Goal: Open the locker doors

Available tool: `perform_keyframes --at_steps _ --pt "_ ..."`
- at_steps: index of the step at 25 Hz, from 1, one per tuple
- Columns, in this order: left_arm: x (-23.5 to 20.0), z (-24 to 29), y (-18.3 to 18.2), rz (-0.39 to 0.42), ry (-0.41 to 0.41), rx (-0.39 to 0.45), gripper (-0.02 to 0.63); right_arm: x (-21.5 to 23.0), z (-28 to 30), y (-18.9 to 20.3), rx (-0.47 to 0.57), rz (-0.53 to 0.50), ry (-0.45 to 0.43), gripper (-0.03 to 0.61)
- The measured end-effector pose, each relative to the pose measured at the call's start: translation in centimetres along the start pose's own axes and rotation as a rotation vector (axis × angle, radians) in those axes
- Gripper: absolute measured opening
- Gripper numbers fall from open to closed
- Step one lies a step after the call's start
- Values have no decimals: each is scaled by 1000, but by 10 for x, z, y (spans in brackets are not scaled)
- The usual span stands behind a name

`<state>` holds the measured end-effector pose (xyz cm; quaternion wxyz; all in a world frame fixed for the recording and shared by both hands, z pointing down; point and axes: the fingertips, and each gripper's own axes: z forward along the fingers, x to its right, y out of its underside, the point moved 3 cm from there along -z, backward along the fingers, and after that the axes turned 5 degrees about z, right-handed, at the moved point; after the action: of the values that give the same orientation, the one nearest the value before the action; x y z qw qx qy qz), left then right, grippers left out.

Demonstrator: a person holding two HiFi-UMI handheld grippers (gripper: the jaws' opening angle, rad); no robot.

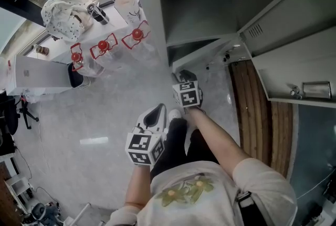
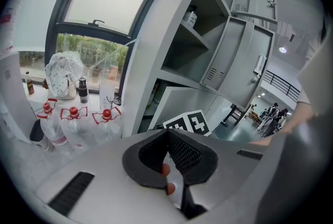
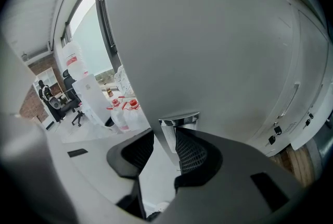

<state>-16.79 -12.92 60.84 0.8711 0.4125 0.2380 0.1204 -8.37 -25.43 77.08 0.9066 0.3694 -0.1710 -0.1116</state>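
Jaws of the right gripper (image 3: 165, 132) pinch the small shiny metal handle (image 3: 179, 120), low in the middle of the right gripper view. The flat grey metal locker door (image 3: 208, 51) fills the rest of that view. It stands tall, long side up and down, its face to the camera. The left gripper view shows what that one cannot: this door stands part way open in the middle of the frame, under open shelves (image 2: 200, 35). The left gripper (image 2: 167, 133) has its jaws pressed together on nothing. Only the head view shows both grippers, near the middle, with clear plastic water bottles with red caps (image 1: 105, 49) at upper left.
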Motion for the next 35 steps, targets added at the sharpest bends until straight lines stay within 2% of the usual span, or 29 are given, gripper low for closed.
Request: perform_keyframes --at_steps 13,35 --pt "30 -6 18 -15 -36 -3 29 1 -20 16 -24 -38 -63 146" --pt "79 2 42 -22 -45 -4 29 14 -48 42 -29 -79 -133 146"
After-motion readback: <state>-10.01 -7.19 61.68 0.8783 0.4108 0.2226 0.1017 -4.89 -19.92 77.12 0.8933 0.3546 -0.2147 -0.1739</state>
